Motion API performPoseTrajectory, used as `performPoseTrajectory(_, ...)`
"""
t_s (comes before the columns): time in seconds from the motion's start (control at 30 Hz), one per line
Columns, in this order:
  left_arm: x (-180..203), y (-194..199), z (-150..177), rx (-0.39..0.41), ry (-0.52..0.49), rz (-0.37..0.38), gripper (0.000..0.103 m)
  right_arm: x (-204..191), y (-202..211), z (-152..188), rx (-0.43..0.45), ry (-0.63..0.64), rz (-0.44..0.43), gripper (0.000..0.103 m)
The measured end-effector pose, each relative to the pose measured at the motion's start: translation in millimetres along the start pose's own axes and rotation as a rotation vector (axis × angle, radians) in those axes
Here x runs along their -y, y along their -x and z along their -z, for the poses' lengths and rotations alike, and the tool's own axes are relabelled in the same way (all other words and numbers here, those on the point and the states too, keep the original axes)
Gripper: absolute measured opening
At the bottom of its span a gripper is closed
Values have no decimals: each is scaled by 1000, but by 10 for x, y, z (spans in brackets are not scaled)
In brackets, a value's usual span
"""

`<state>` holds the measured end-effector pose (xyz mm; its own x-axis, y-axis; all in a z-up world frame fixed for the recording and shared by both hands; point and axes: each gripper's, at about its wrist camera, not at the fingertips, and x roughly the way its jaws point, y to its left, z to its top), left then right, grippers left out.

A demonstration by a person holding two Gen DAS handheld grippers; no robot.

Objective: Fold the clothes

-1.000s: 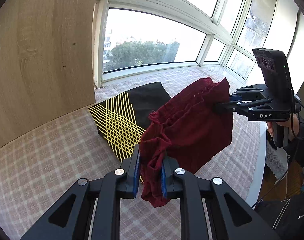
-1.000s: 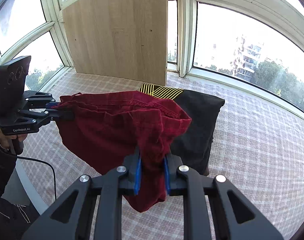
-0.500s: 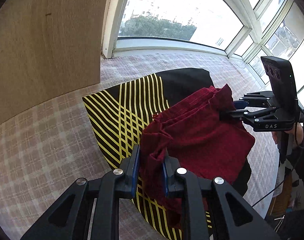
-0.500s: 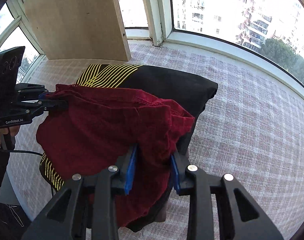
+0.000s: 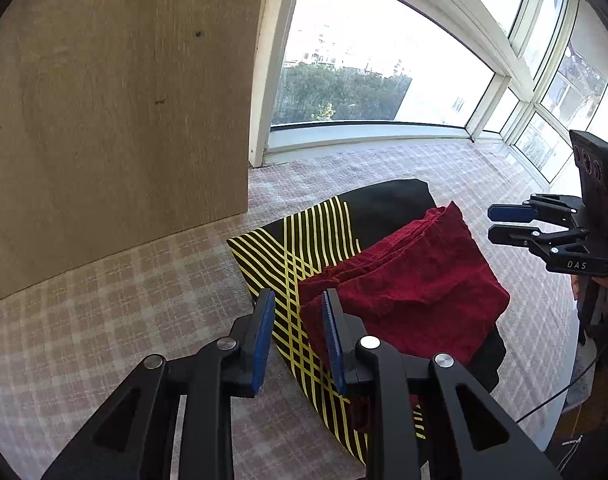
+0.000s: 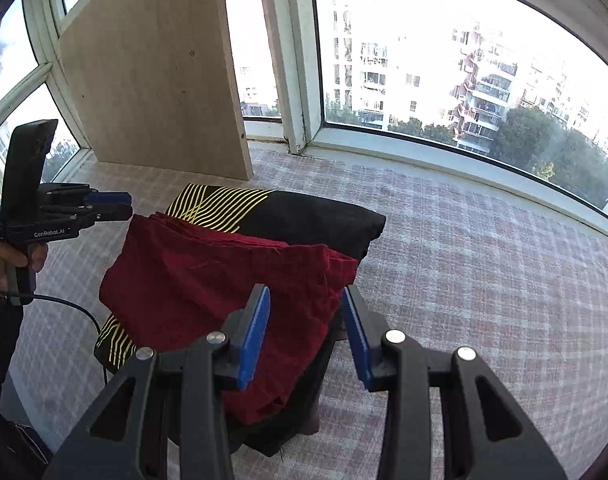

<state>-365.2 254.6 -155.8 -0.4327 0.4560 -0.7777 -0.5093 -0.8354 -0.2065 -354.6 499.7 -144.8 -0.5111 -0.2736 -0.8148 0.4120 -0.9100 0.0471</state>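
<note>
A folded dark red garment (image 5: pixel 416 288) (image 6: pixel 207 280) lies on top of a folded black garment with yellow stripes (image 5: pixel 299 240) (image 6: pixel 304 212). My left gripper (image 5: pixel 297 300) hovers over the red garment's near corner. Its jaws are opening, and the pads do not press the cloth below them. In the right wrist view the left gripper (image 6: pixel 115 206) is clear of the cloth's far edge. My right gripper (image 6: pixel 306 296) stands open above the red garment's other corner, with cloth lying loose between its fingers. From the left wrist view the right gripper (image 5: pixel 508 224) holds nothing.
Both garments rest on a pink checked tablecloth (image 5: pixel 103 320) (image 6: pixel 484 280). A tall wooden board (image 5: pixel 103 120) (image 6: pixel 155 80) stands behind them against the windows. The table edge (image 5: pixel 572 360) runs past the right gripper, with a person's hand (image 6: pixel 7 260) and a cable there.
Both grippers came down and let go of the red garment. It hung stretched between them; now it lies folded on the black garment, and both pairs of fingers stand apart.
</note>
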Motion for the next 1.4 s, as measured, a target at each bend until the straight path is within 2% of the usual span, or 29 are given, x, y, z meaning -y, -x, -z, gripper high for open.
performPoseTrajectory(0.07, 191, 34, -37, 3, -59, 14, 25, -149, -113, -29, -17, 42, 10, 36)
performPoseTrajectory(0.2, 432, -280, -6, -54, -135, 66, 25, -185, -379, -25, -58, 35, -15, 36)
performPoseTrajectory(0.3, 356, -644, 48, -128, -127, 38, 24, -115, -539, -10, -73, 32, 36, 36)
performPoseTrajectory(0.33, 311, -715, 60, -137, -113, 52, 24, -50, -580, -3, -85, 8, 43, 35)
performPoseTrajectory(0.4, 240, -725, 51, -122, -76, 91, 24, 81, -663, 18, -114, -42, 60, 31)
performPoseTrajectory(0.5, 283, -632, 36, -97, -77, 64, 24, 150, -688, 41, -115, -92, 55, 32)
performPoseTrajectory(0.57, 313, -569, 26, -80, -78, 45, 32, 103, -565, 32, -77, -108, 83, 34)
performPoseTrajectory(0.6, 341, -485, 18, -52, -71, 26, 51, 67, -481, 25, -51, -116, 100, 35)
performPoseTrajectory(0.63, 359, -386, 16, -19, -55, 18, 80, 21, -387, 13, -24, -124, 123, 44)
performPoseTrajectory(0.67, 377, -287, 15, 15, -38, 10, 88, -30, -306, 6, -6, -132, 137, 60)
performPoseTrajectory(0.7, 390, -193, 24, 43, -18, 21, 92, -83, -229, 2, 9, -139, 147, 68)
performPoseTrajectory(0.73, 408, -125, 39, 51, -4, 13, 96, -135, -152, -2, 24, -147, 158, 80)
performPoseTrajectory(0.77, 426, -57, 54, 58, 9, 6, 99, -181, -93, -3, 28, -162, 169, 85)
performPoseTrajectory(0.8, 445, 10, 69, 65, 23, -2, 102, -228, -28, 3, 34, -175, 185, 85)
performPoseTrajectory(0.97, 519, 379, 178, 113, 79, -43, 102, -524, 382, 30, 98, -175, 265, 85)
performPoseTrajectory(1.07, 564, 592, 245, 132, 114, -58, 102, -692, 606, 52, 129, -173, 251, 85)
performPoseTrajectory(1.4, 946, 1074, 499, 149, 51, -122, 102, -1095, 1116, 216, 186, -162, 265, 85)
